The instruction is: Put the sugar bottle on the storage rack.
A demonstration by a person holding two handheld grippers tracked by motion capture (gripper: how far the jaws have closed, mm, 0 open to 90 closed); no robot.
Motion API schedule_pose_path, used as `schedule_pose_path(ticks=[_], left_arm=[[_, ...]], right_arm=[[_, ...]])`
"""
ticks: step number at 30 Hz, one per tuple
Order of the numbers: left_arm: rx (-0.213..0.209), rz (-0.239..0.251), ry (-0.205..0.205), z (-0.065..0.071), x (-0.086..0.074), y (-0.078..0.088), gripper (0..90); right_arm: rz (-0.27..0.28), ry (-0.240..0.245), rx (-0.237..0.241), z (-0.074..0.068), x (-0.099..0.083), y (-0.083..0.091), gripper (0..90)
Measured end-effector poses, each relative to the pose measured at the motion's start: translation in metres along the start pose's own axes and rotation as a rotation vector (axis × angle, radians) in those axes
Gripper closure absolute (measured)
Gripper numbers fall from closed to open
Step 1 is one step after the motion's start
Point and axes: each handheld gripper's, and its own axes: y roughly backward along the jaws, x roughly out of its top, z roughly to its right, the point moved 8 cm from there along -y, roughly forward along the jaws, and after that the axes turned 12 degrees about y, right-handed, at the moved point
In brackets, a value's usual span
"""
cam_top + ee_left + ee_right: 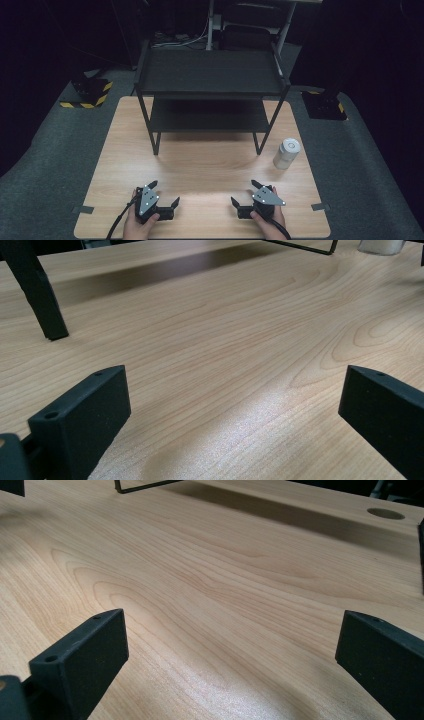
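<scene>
both tools rest low at the near edge of the counter (210, 165), the left tool (165, 197) and the right tool (243, 194) pointing inward toward each other, each with its jaws spread wide and nothing between them. this looks like the very start of the work: neither tool has reached for anything yet. the nearest loose thing is the white cylindrical container (286, 153), standing upright near the right edge of the counter, just beside the right front leg of the black two-tier shelf (210, 75) and well apart from both tools. the next move probably calls for the right tool to lift, swing forward and to the right, and come at the container's side with jaws kept wide enough to clear its body; the shelf leg close by leaves little room on that side. the high view gives the whole layout, shelf tiers bare and container lid visible. the left gripper view shows the container's base (381, 245) at its top edge and a shelf leg (42, 295), while the right gripper view shows a round hole in the counter (385, 513) far off.
</scene>
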Motion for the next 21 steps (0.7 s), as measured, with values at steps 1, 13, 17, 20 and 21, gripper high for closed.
schedule_pose_path(ticks=[1, 13, 17, 20, 21], left_arm=[[-0.001, 0.0, 0.001, -0.0001, 0.0, 0.0001, 0.5], [-0.005, 0.007, -0.008, 0.0003, -0.001, 0.0014, 0.5], [-0.009, 0.004, -0.008, 0.0005, -0.0012, 0.002, 0.5], [-0.01, 0.005, -0.005, 0.0003, -0.0013, 0.0024, 0.5], [-0.01, 0.004, -0.002, 0.0001, -0.0014, 0.0027, 0.5]], right_arm=[[0.001, -0.003, 0.003, 0.0006, -0.0002, 0.0002, 0.2], [0.019, -0.012, 0.001, 0.0008, -0.002, 0.0013, 0.2], [0.016, -0.002, -0.005, -0.0005, -0.0011, 0.0004, 0.3], [0.03, -0.005, -0.013, -0.0003, 0.0003, 0.0018, 0.3], [0.038, -0.008, -0.015, 0.0003, 0.0006, 0.0027, 0.3]])
